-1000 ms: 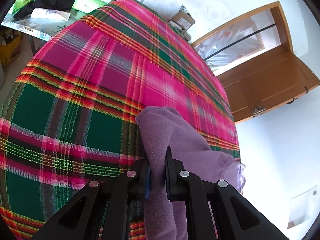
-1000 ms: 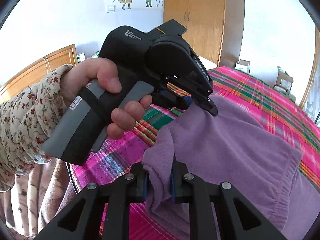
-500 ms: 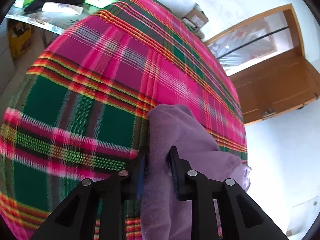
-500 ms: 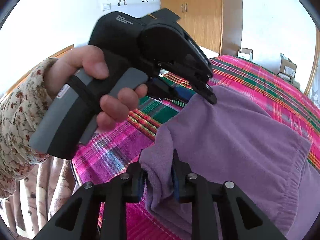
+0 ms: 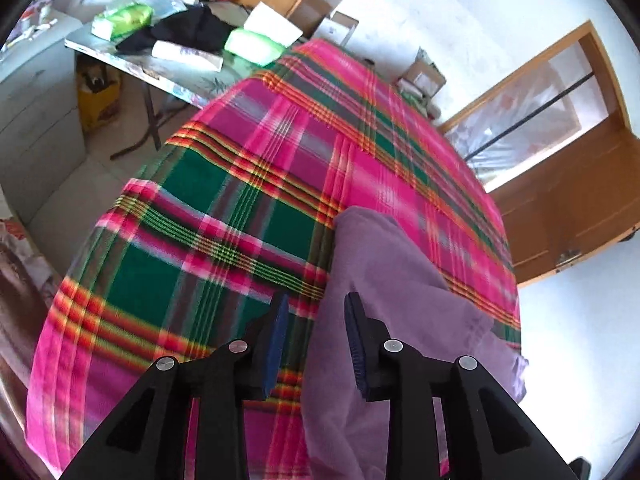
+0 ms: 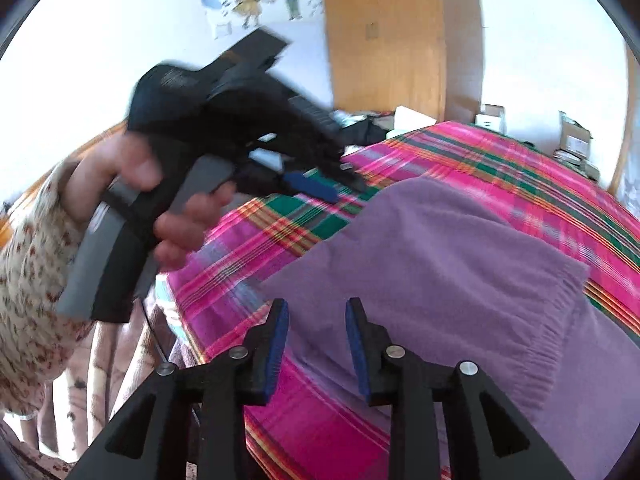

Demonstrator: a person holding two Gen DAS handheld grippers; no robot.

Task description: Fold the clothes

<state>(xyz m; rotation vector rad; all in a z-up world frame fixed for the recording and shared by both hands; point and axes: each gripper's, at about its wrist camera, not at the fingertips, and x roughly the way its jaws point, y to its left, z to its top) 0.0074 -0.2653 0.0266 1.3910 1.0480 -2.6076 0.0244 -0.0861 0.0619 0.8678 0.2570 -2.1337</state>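
A purple fleece garment (image 6: pixel 440 260) lies folded and flat on the pink and green plaid blanket (image 6: pixel 500 168). My right gripper (image 6: pixel 317 312) hovers over the garment's near left corner; its jaws are opening and the pads press on nothing. In the left wrist view the same garment (image 5: pixel 380 280) runs under my left gripper (image 5: pixel 316 320), whose jaws are also opening, with the cloth's edge lying below the gap and clear of the pads. A hand in a floral sleeve (image 6: pixel 24 280) holds the left gripper (image 6: pixel 336 182) above the garment's far corner.
The plaid blanket (image 5: pixel 200 240) covers a bed whose edge drops off at the left. A cluttered table (image 5: pixel 172 76) with packets and dark cloth stands beyond it. Cardboard boxes (image 5: pixel 424 76) sit by the wall, near a wooden door (image 5: pixel 568 208). A wardrobe (image 6: pixel 384 40) stands behind.
Both grippers were shut on the purple garment's edge and have let go. Both have pulled back and up, and the garment now lies flat on the blanket.
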